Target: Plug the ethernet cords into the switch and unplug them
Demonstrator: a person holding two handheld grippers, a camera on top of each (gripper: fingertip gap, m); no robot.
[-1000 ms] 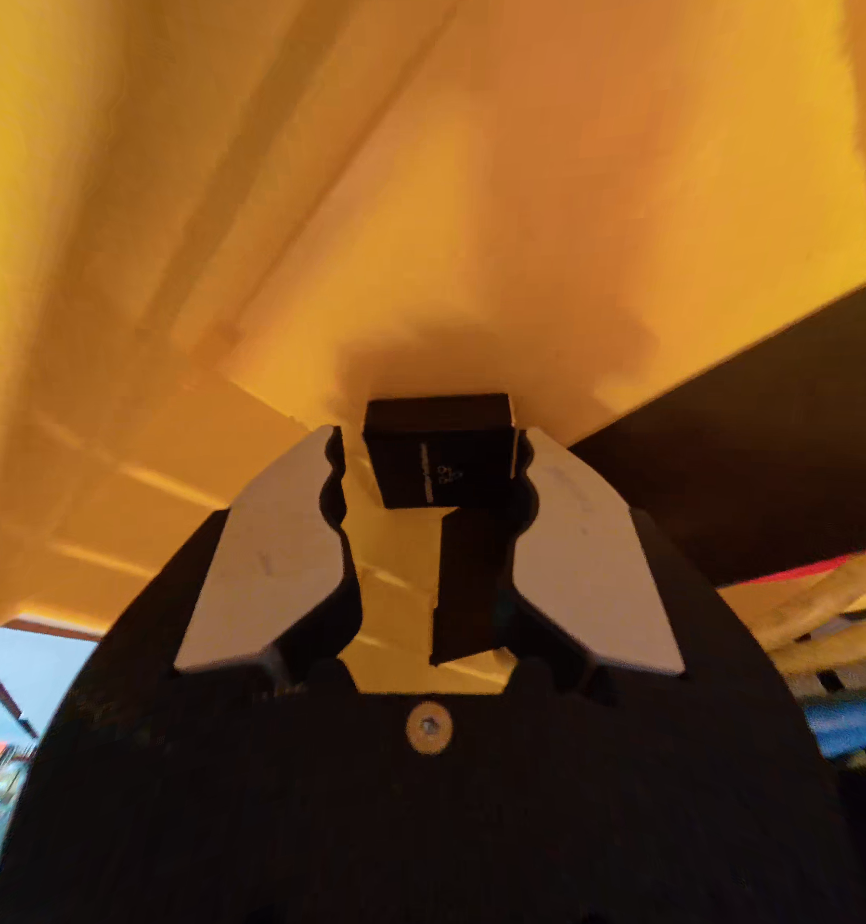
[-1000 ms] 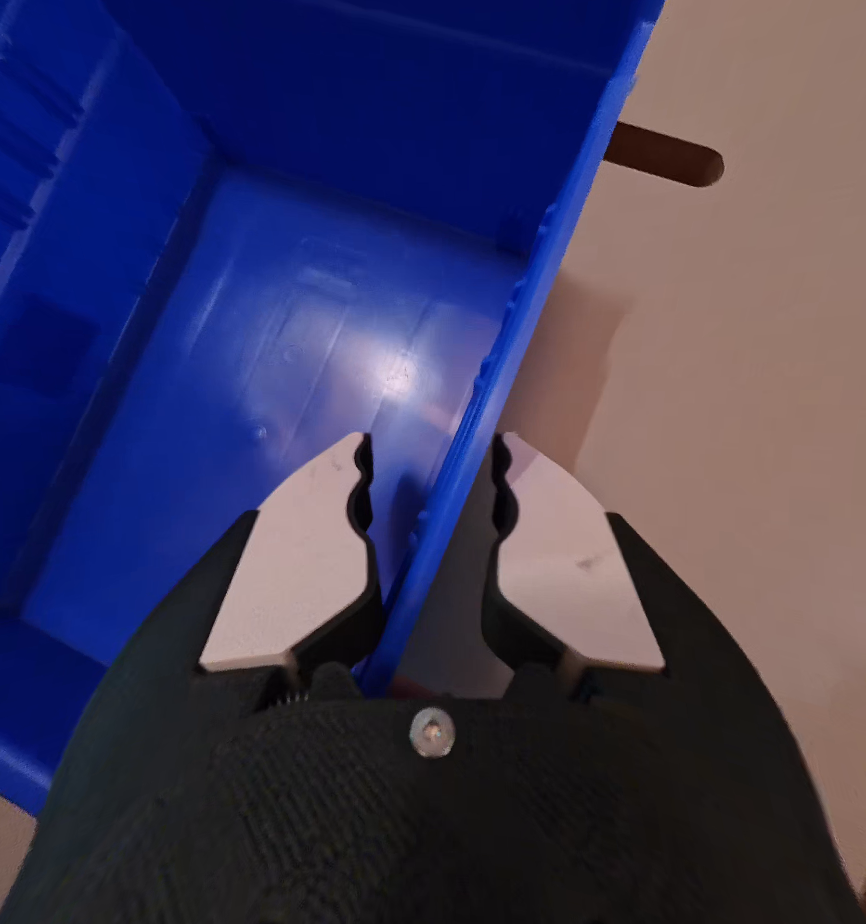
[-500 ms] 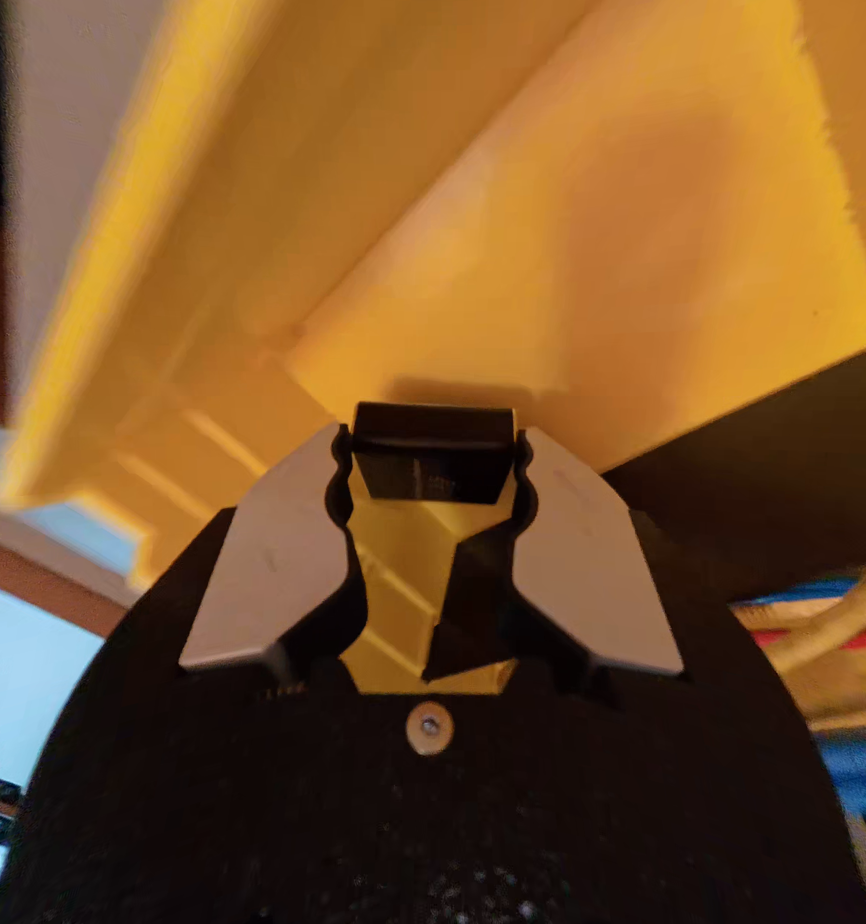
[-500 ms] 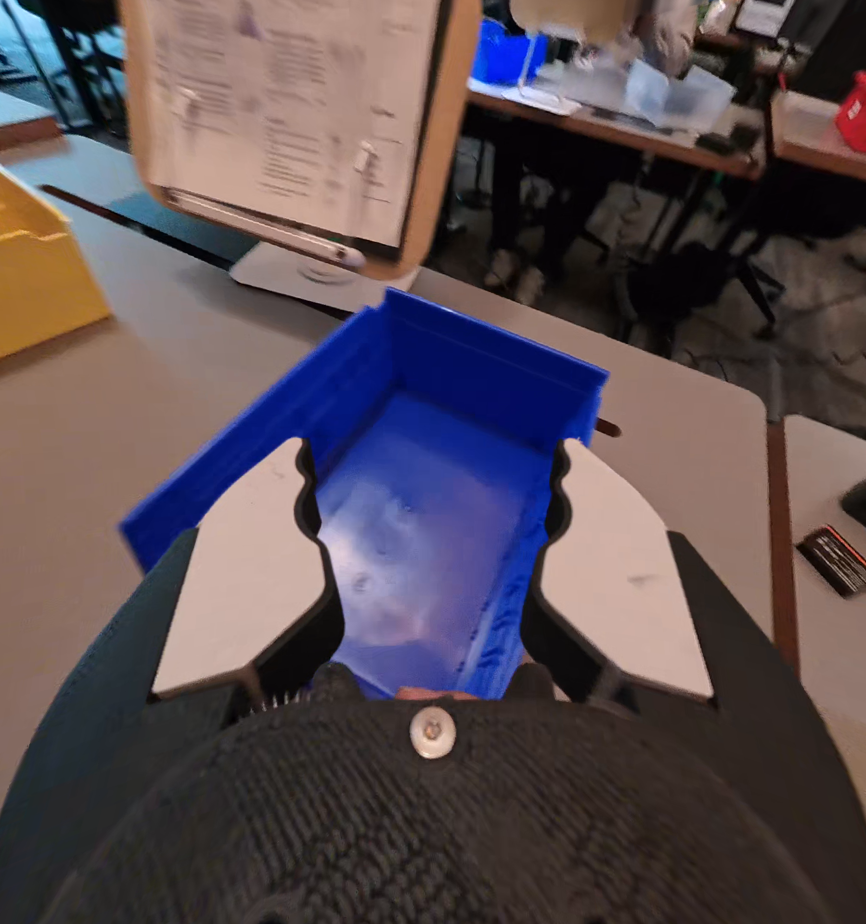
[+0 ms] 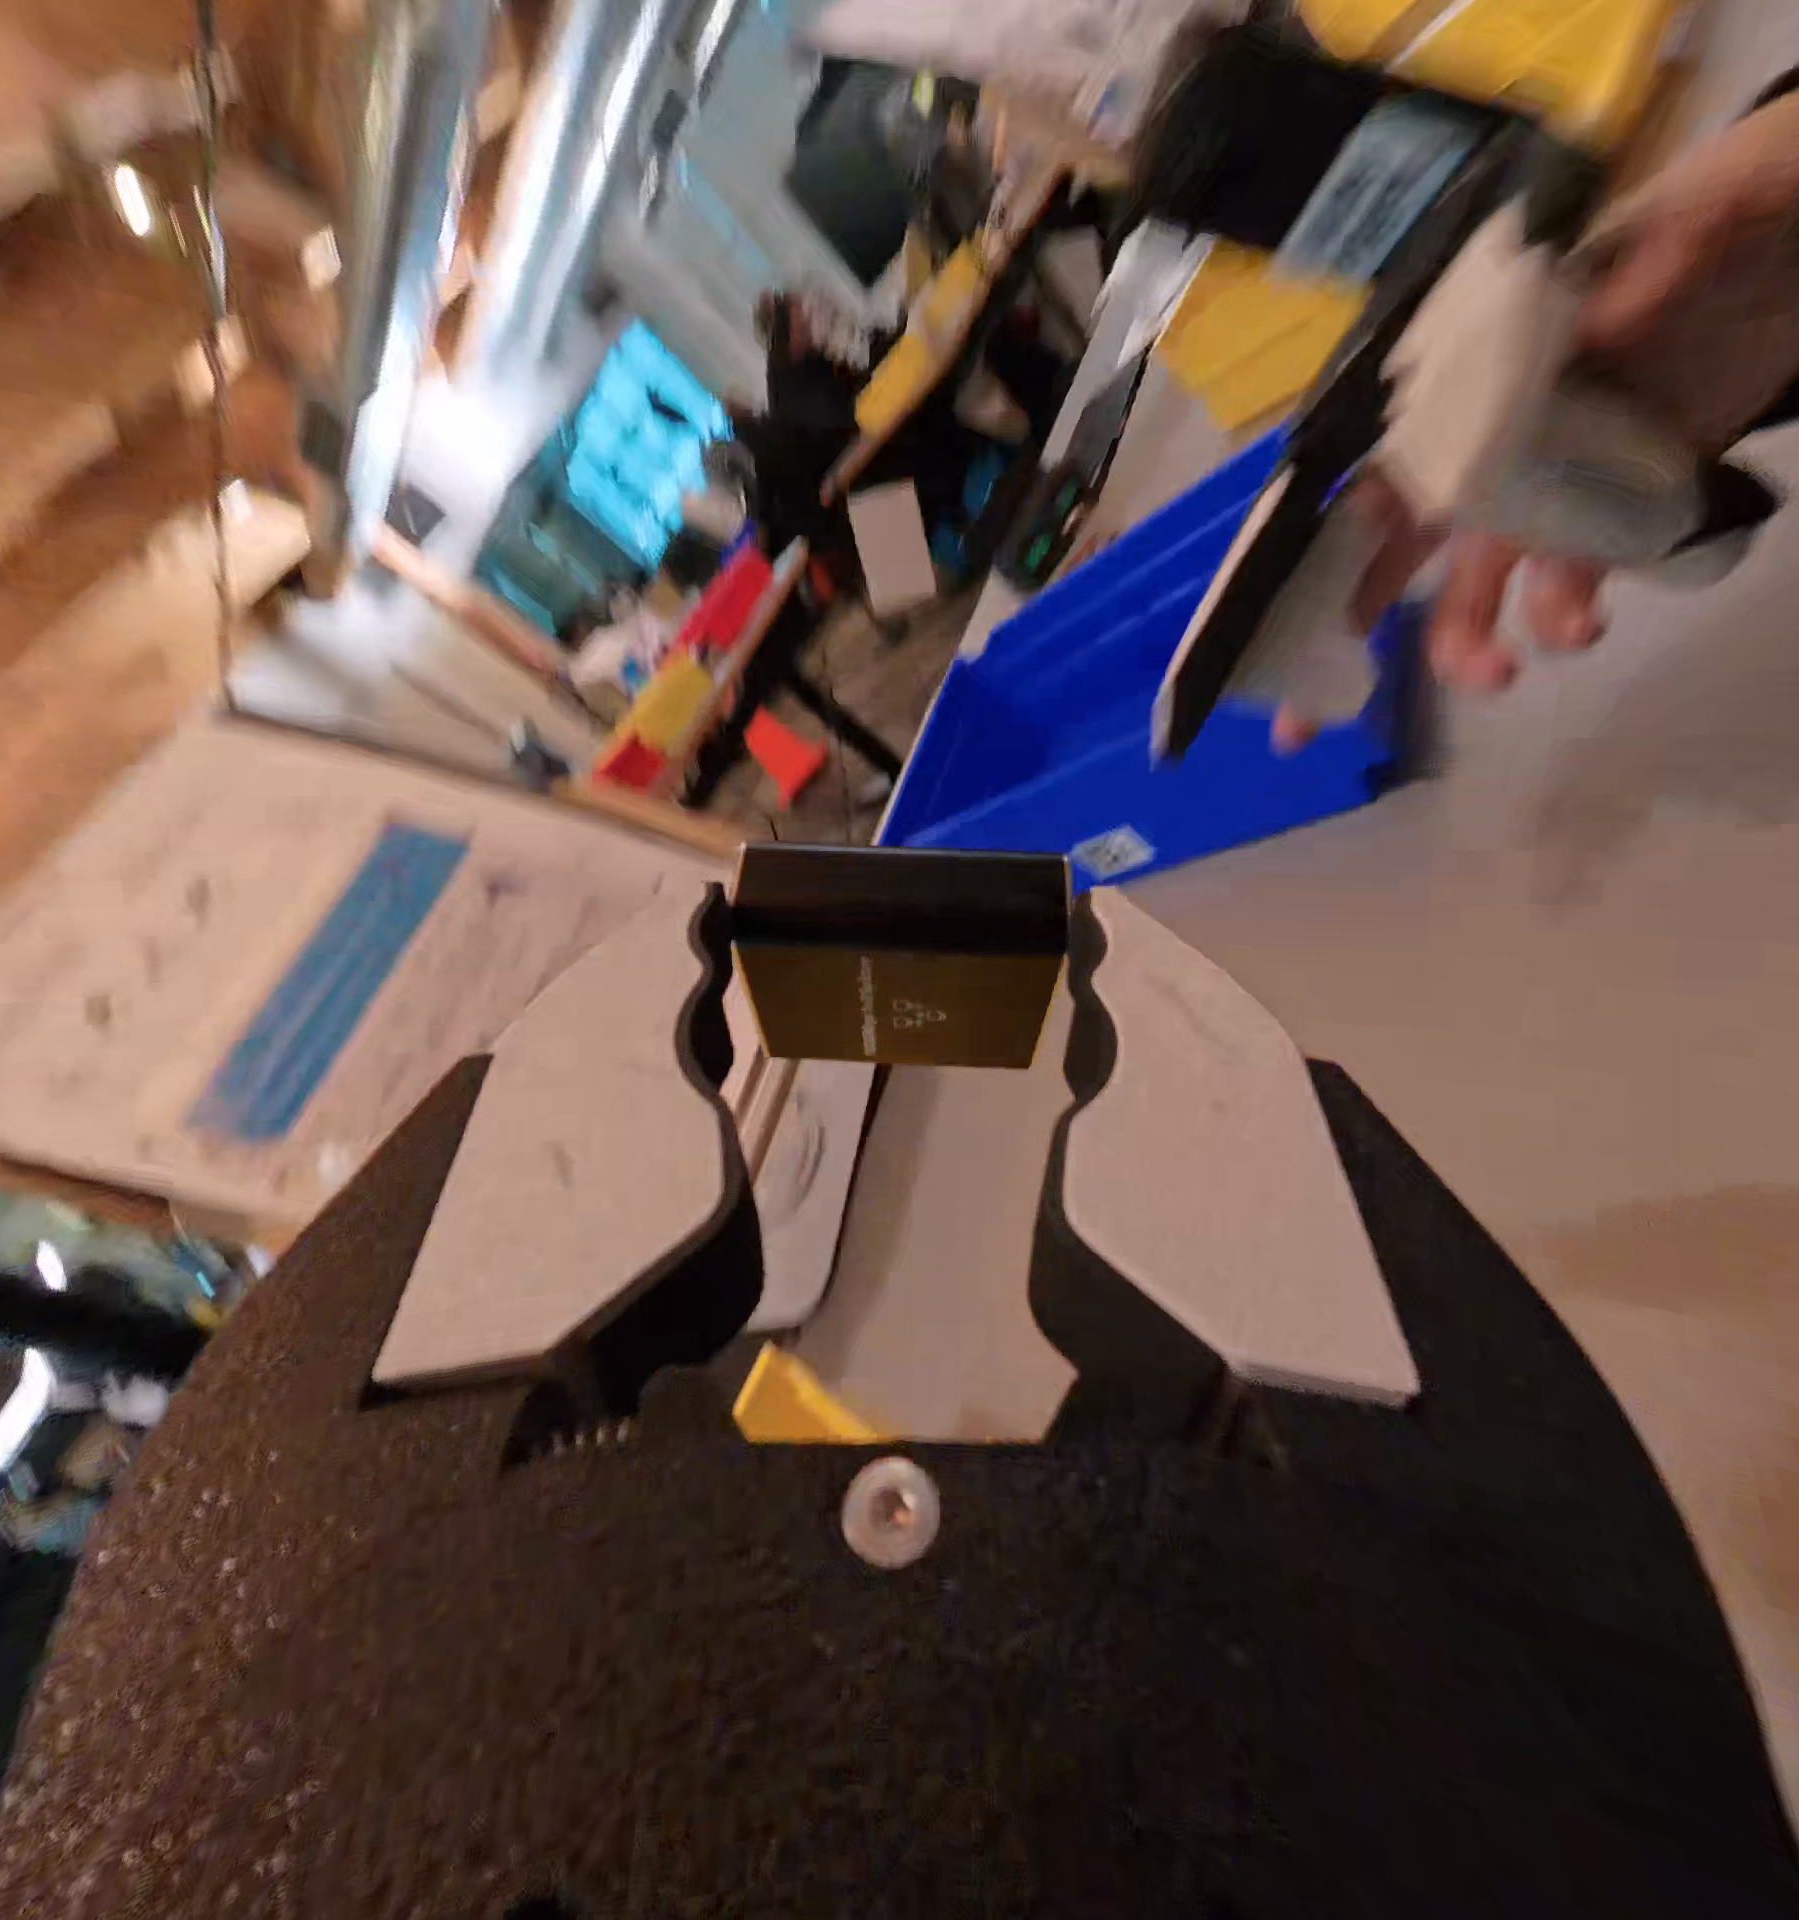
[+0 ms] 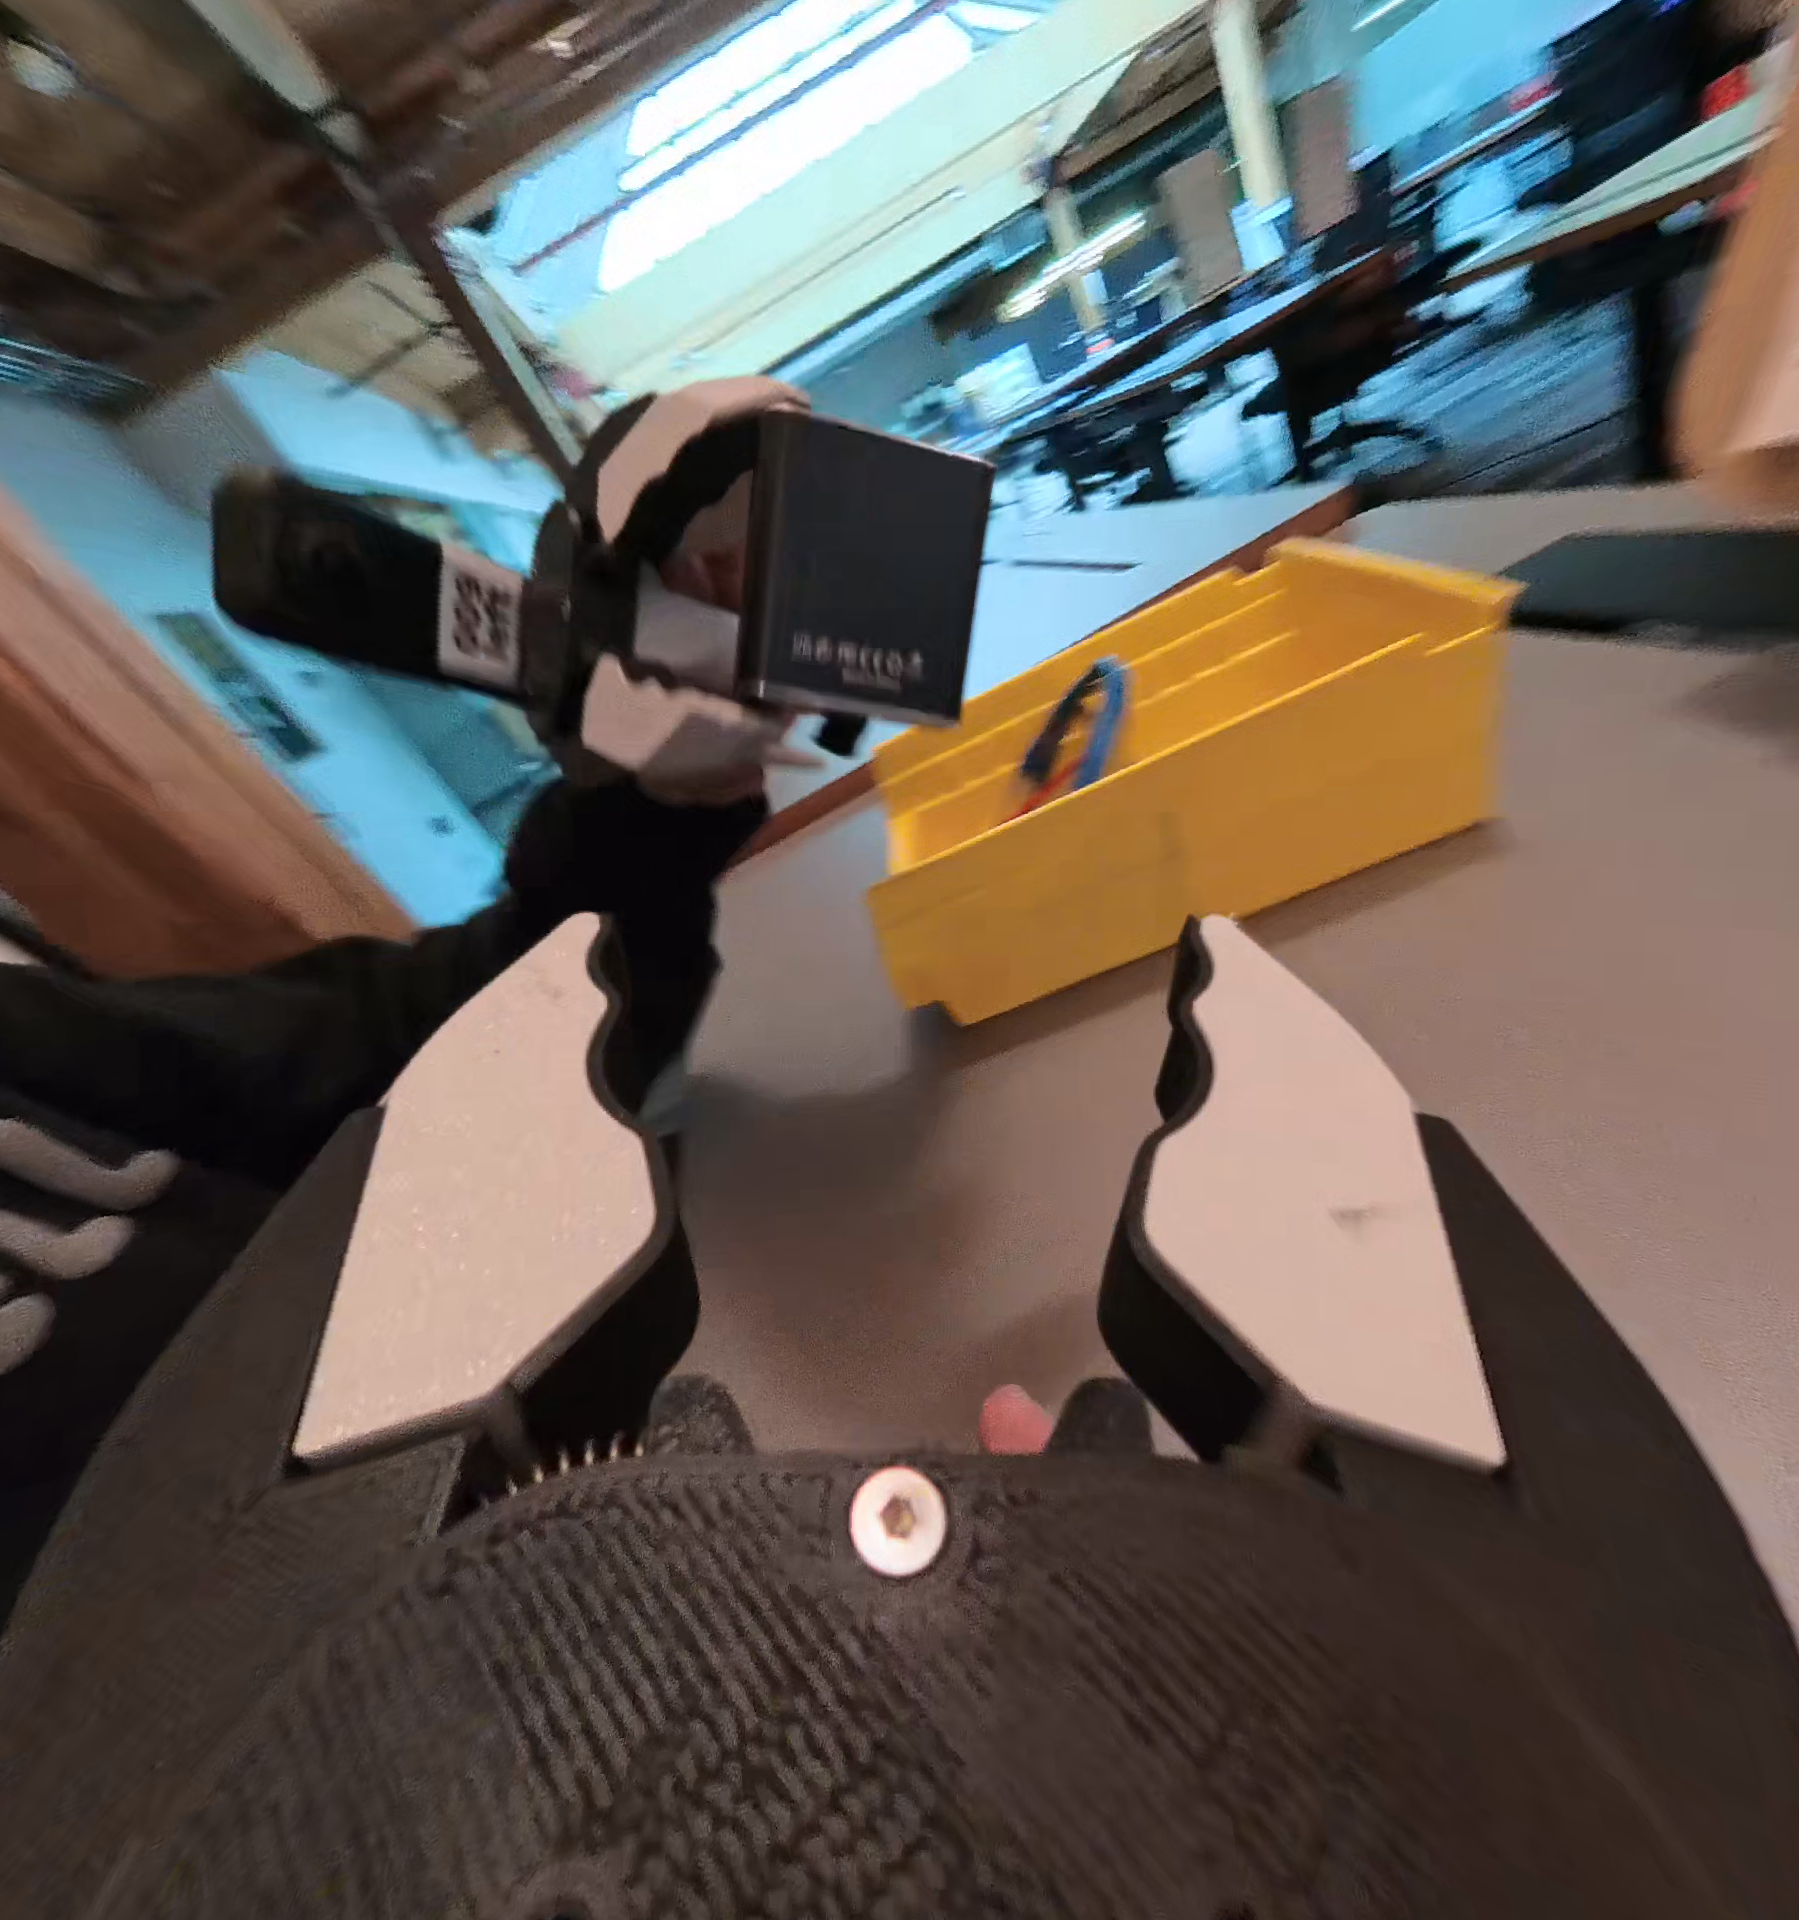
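Black switch (image 5: 900, 961) lifted clear of yellow bin (image 6: 1196, 790), clamped in left gripper (image 5: 900, 987); right gripper (image 6: 900, 1049) spread, empty; plugging pending.

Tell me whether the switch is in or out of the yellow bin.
Out: the left gripper holds the black switch in the air, apart from the yellow bin.

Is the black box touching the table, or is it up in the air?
Apart. The right wrist view shows the switch held up in the left gripper, with open air between it and the grey table below, well above the yellow bin.
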